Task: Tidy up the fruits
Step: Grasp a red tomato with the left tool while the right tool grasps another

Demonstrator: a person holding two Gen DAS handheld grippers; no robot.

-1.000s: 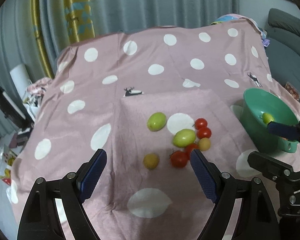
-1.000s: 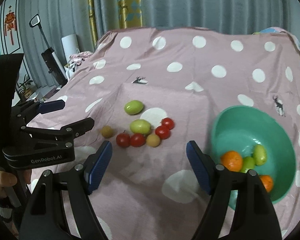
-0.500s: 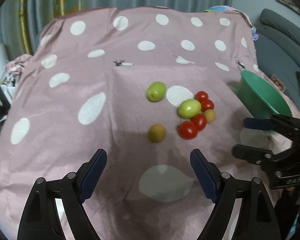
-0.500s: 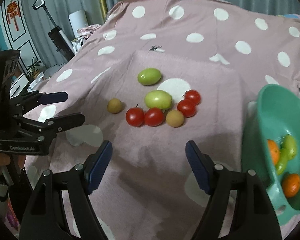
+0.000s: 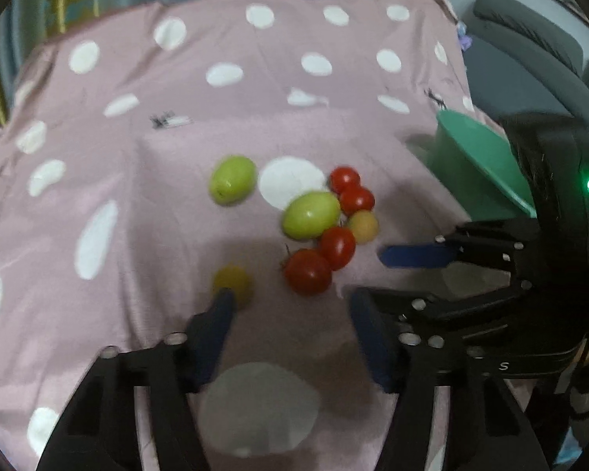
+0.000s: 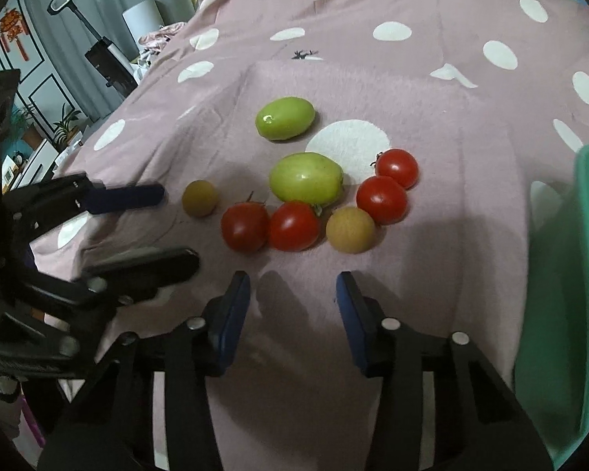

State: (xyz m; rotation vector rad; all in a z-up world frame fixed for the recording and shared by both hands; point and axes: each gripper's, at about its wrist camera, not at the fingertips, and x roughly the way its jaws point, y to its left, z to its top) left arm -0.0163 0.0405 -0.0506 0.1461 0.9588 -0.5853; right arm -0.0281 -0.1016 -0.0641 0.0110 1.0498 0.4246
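Observation:
On the pink dotted cloth (image 6: 432,90) lie two green fruits (image 6: 285,118) (image 6: 306,177), several red tomatoes (image 6: 244,227) and two small yellow-brown fruits (image 6: 200,198) (image 6: 350,230). My left gripper (image 5: 290,306) is open and empty; its left fingertip (image 5: 224,302) is at the lone yellow-brown fruit (image 5: 231,282), with a red tomato (image 5: 308,272) just ahead. My right gripper (image 6: 292,294) is open and empty, just short of the tomato row. The green bowl (image 6: 561,298) stands at the right and holds fruit.
The right gripper (image 5: 416,274) shows in the left wrist view beside the bowl (image 5: 475,161). The left gripper (image 6: 145,227) shows at the left of the right wrist view. A grey sofa (image 5: 530,51) stands at the far right, curtains behind.
Both grippers have moved forward and down toward the fruit pile. Both jaws have narrowed but stay open. The fruits have not moved.

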